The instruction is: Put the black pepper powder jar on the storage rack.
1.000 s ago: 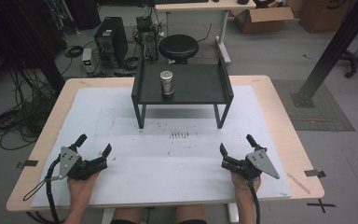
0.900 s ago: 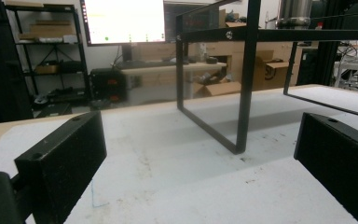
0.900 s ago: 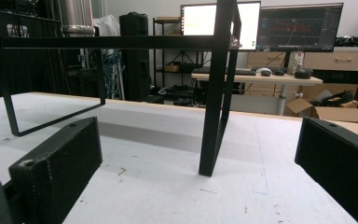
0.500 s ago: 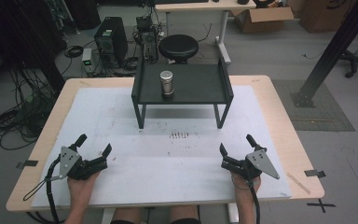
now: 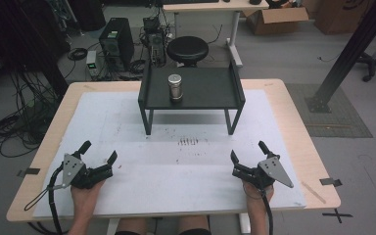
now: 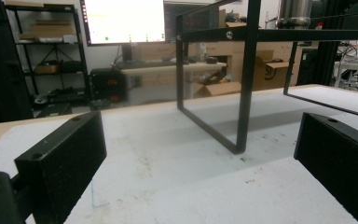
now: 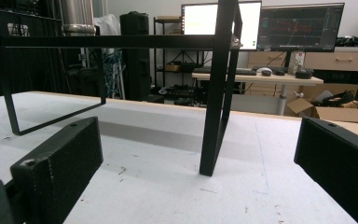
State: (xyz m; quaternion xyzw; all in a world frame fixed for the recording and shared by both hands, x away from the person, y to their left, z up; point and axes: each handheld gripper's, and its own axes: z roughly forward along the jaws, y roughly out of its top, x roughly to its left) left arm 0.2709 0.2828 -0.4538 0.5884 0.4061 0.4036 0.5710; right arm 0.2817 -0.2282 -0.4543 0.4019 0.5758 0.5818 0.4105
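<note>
One tabletop [image 5: 127, 122] carries a white mat. One black raised stand [image 5: 210, 93] sits at the far centre on four legs, which leaves open space beneath its deck. One metal canister [image 5: 175, 87] stands upright on the deck, left of its middle, well apart from both grippers. Two grippers rest near the front edge: the left gripper [image 5: 98, 157] and the right gripper [image 5: 248, 155], each with fingers spread and holding nothing, both aimed toward the stand, presumably a ready position.

Two hand-held grippers, near edge, well apart.
Left gripper [image 5: 98, 152] near left, jaws spread wide; right gripper [image 5: 247, 151] near right, jaws likewise spread, pointing far.
</note>
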